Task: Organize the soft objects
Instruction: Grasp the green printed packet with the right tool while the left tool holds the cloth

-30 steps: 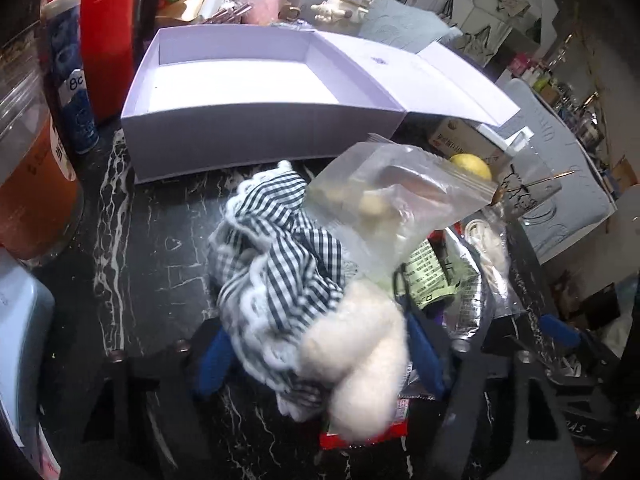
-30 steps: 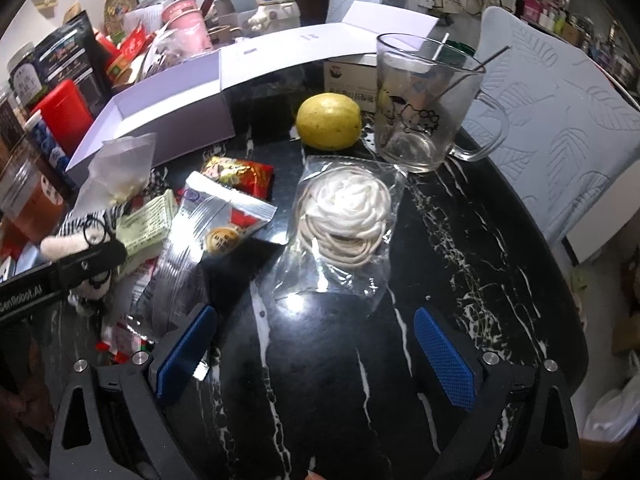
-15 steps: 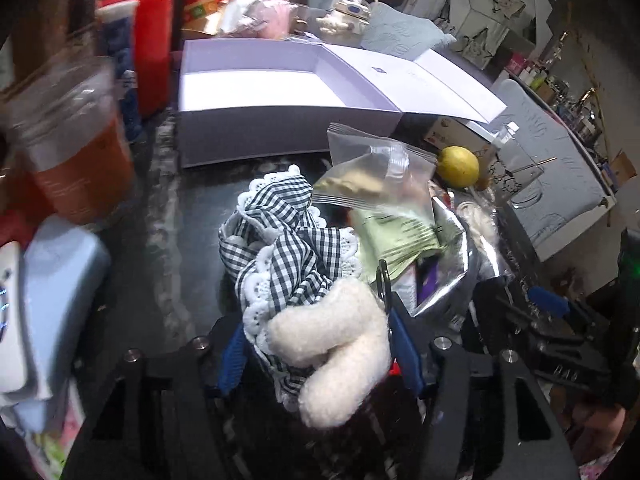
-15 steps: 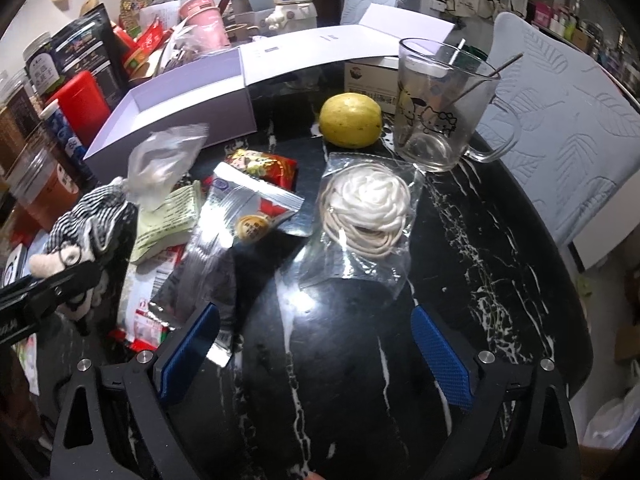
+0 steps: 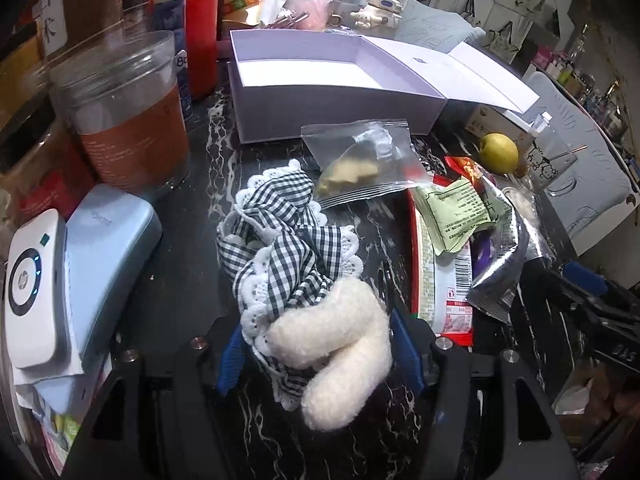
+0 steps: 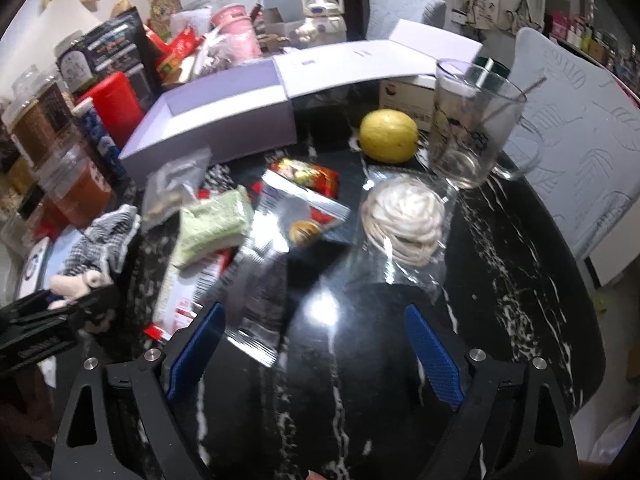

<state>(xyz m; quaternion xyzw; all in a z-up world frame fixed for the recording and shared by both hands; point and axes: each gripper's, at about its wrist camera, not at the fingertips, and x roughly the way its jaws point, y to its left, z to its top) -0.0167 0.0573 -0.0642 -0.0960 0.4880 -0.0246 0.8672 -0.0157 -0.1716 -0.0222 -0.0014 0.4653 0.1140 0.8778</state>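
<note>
Plush toy [image 5: 340, 336] in a gingham, lace-trimmed cloth [image 5: 288, 244] sits clamped between the blue pads of the left gripper [image 5: 320, 350], whose jaws are narrowed onto its white fleecy limbs; the cloth spills forward from the pads toward the box [image 5: 332, 92]. That lilac box stands open and bare inside, its lid folded back, so by the look of things nothing has been put away yet and the sorting is barely begun. Short of the box, between it and the toy, lies a clear zip bag [image 5: 360, 164]; to the box's right front are snack packets [image 5: 448, 216], a foil pouch [image 5: 504, 264] and a lemon [image 5: 498, 152]. The right gripper [image 6: 316, 352] hangs wide open and empty above the dark marble table [image 6: 500, 280], its jaws having just drawn in a little with nothing between them. A bagged coil of white cord [image 6: 402, 220] lies just ahead of it, near the lemon and a glass mug [image 6: 472, 128], well right of the box. The toy, the cord and perhaps other soft items remain to be placed.
</note>
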